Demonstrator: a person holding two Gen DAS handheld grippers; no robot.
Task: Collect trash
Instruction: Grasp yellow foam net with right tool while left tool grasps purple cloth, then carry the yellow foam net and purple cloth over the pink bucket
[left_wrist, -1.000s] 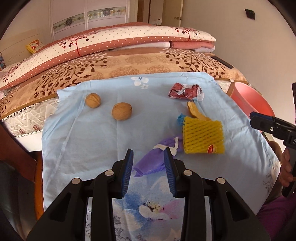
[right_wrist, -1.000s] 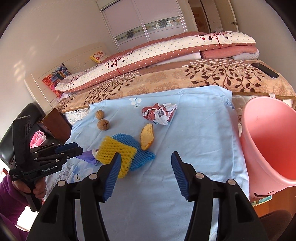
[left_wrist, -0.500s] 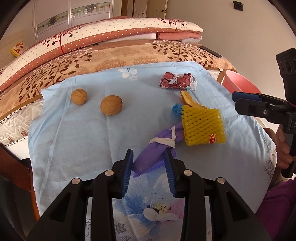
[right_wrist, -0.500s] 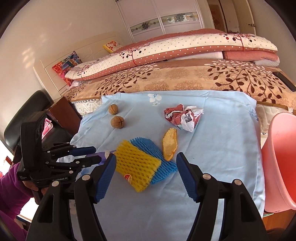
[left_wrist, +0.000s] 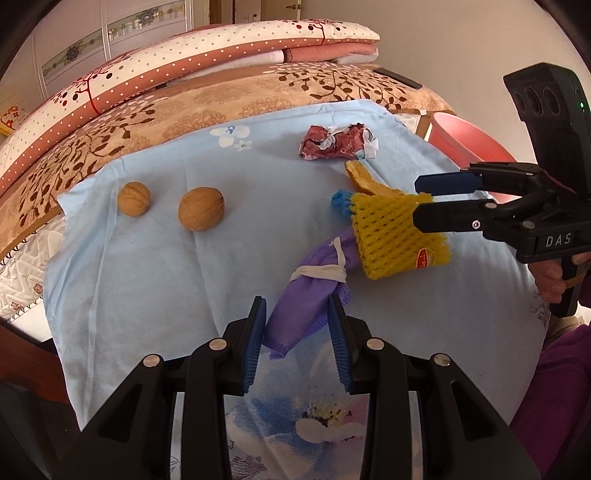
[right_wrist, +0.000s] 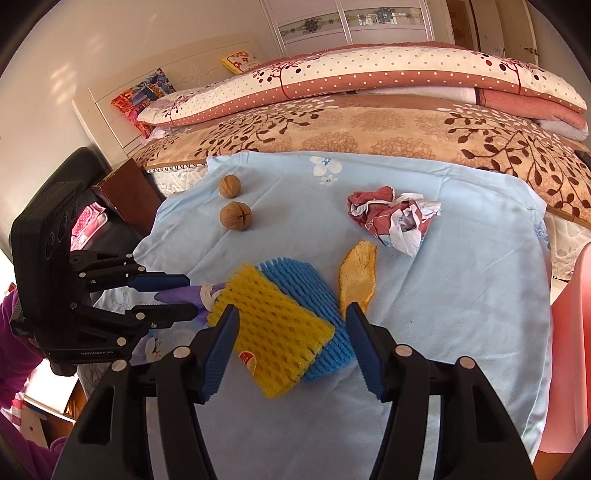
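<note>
Trash lies scattered on a pale blue cloth (right_wrist: 461, 295) spread over a bed: a yellow foam net (right_wrist: 273, 328) with a small red label overlapping a blue net (right_wrist: 306, 288), a curled strip of orange peel (right_wrist: 358, 277) just beside them, and a crumpled red-and-white wrapper (right_wrist: 391, 218) farther back. A purple bag (left_wrist: 310, 299), knotted with a white tie, touches the yellow net's edge. Two walnuts (left_wrist: 201, 213) sit well apart from the pile. The left gripper (left_wrist: 297, 343) stands open, its blue pads on either side of the purple bag's near end without pressing it. The right gripper (right_wrist: 291, 343) hangs over the yellow and blue nets, its jaws closing with the nets between them, not yet clamped. A pink bin (right_wrist: 570, 350) stands at the cloth's edge.
</note>
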